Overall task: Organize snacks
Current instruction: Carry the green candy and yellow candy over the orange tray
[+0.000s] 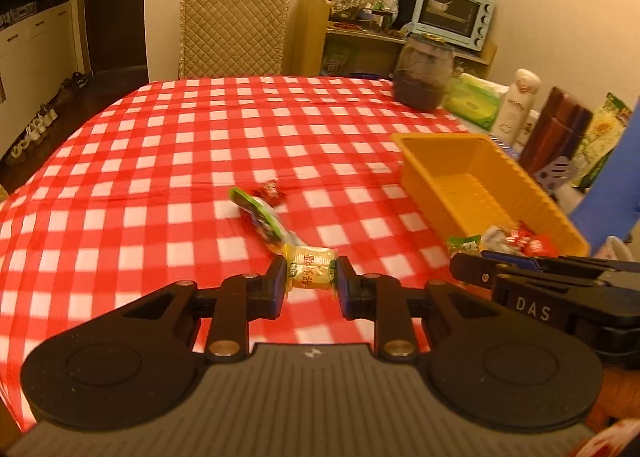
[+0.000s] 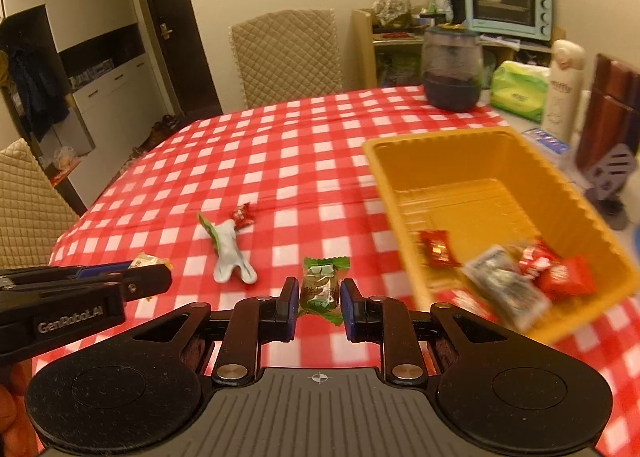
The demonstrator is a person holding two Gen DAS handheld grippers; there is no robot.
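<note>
My left gripper [image 1: 311, 272] is shut on a yellow wrapped snack [image 1: 310, 268], lifted above the checked tablecloth. My right gripper [image 2: 320, 293] is shut on a green wrapped candy [image 2: 320, 289], just left of the orange tray [image 2: 404, 145]. The tray [image 1: 424, 177] holds several wrapped snacks, red ones [image 2: 438, 249] and a pale one [image 2: 504, 285]. On the cloth lie a green-and-white packet [image 2: 230, 253] and a small red candy [image 2: 243, 215]; the left wrist view shows the same packet [image 1: 260, 213] and red candy [image 1: 272, 191]. The right gripper's body [image 1: 560, 289] appears at the right of the left view.
A dark jar [image 2: 452, 69], a green tissue pack [image 2: 518, 91], a white bottle [image 2: 564, 89] and a brown box [image 2: 610, 113] stand behind and right of the tray. Quilted chairs [image 2: 288, 57] stand at the far and left sides of the table. A blue sleeve [image 1: 612, 185] is at the right.
</note>
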